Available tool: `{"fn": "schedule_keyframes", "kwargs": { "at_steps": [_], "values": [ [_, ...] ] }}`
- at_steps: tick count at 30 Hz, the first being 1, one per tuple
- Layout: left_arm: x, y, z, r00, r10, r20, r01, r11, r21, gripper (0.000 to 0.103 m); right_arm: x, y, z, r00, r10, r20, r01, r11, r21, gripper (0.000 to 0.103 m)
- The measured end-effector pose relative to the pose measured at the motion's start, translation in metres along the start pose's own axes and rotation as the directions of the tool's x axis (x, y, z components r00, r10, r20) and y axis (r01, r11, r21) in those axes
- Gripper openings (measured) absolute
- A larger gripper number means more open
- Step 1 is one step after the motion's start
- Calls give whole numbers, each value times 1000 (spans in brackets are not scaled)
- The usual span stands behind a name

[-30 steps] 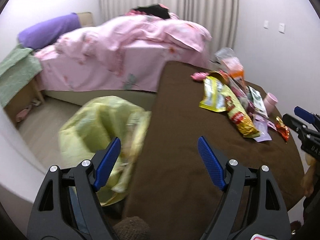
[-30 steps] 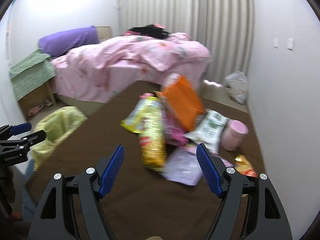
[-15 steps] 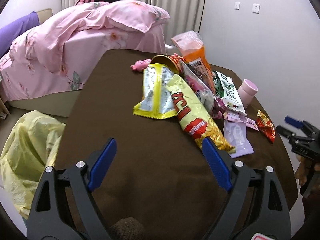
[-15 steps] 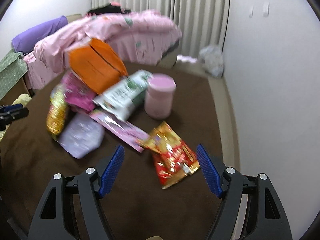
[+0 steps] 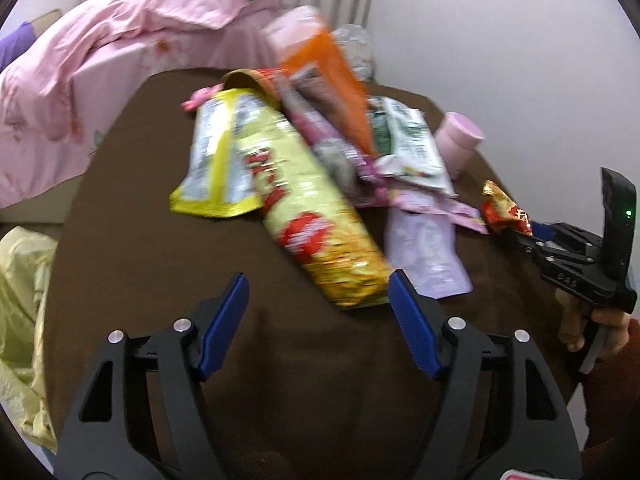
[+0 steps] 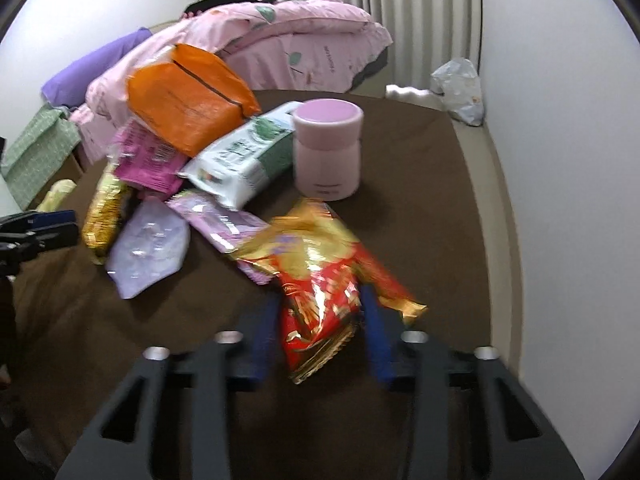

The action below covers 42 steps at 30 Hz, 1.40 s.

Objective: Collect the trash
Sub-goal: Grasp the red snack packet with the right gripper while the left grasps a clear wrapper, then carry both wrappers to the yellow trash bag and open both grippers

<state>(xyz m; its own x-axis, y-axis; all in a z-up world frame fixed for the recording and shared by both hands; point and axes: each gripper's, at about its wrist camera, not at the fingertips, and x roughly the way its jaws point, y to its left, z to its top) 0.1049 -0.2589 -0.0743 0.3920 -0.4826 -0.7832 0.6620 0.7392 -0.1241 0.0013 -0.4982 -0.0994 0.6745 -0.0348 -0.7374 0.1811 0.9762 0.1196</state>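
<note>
A pile of snack wrappers lies on the brown table [image 5: 152, 240]. My left gripper [image 5: 318, 308] is open, just short of the near end of a long yellow and red chip bag [image 5: 316, 224]. My right gripper [image 6: 320, 320] has closed in around a red and gold wrapper [image 6: 324, 280], its blue pads on both sides of it; it also shows in the left wrist view [image 5: 505, 210]. An orange bag [image 6: 188, 96], a green and white pack [image 6: 244, 156], a lilac pouch [image 6: 148, 244] and pink wrappers [image 6: 150, 158] lie in the pile.
A pink lidded jar [image 6: 327, 148] stands behind the red wrapper. A yellow plastic bag [image 5: 20, 320] hangs off the table's left edge. A bed with a pink duvet [image 5: 100, 40] is behind the table. A white wall [image 6: 560, 160] runs along the right.
My left gripper moved forward toward the yellow chip bag. My right gripper advanced onto the red and gold wrapper and its jaws narrowed around it.
</note>
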Motion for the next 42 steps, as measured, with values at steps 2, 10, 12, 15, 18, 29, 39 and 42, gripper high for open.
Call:
{"fn": "schedule_keyframes", "kwargs": {
  "at_steps": [2, 10, 12, 15, 18, 29, 39, 42],
  "values": [
    [-5, -15, 3, 999, -32, 25, 31, 999, 43, 66, -8, 4, -4, 1000, -14, 7, 14, 1000, 3, 34],
    [10, -64, 18, 989, -141, 44, 128, 965, 229, 66, -34, -4, -27, 999, -24, 27, 21, 995, 94, 33],
    [23, -70, 16, 989, -145, 18, 136, 956, 260, 66, -36, -6, -30, 999, -27, 22, 25, 994, 102, 33],
    [37, -66, 17, 993, -114, -6, 112, 961, 253, 66, -38, -6, -32, 998, -52, 19, 50, 994, 93, 33],
    [42, -54, 20, 998, -68, 2, 66, 967, 245, 66, -41, -9, -31, 998, -53, 31, 50, 993, 105, 33],
    [56, -45, 31, 996, -68, -60, 79, 977, 197, 44, -38, -6, -33, 998, -36, 42, 31, 992, 125, 33],
    [43, -52, 12, 984, -126, -129, 143, 981, 130, 4, -48, 9, -25, 996, -63, 69, 56, 994, 91, 33],
    [18, -44, 8, 985, -154, -83, 162, 982, 94, 1, -52, 17, -22, 996, -55, 77, 49, 996, 73, 33]
  ]
}}
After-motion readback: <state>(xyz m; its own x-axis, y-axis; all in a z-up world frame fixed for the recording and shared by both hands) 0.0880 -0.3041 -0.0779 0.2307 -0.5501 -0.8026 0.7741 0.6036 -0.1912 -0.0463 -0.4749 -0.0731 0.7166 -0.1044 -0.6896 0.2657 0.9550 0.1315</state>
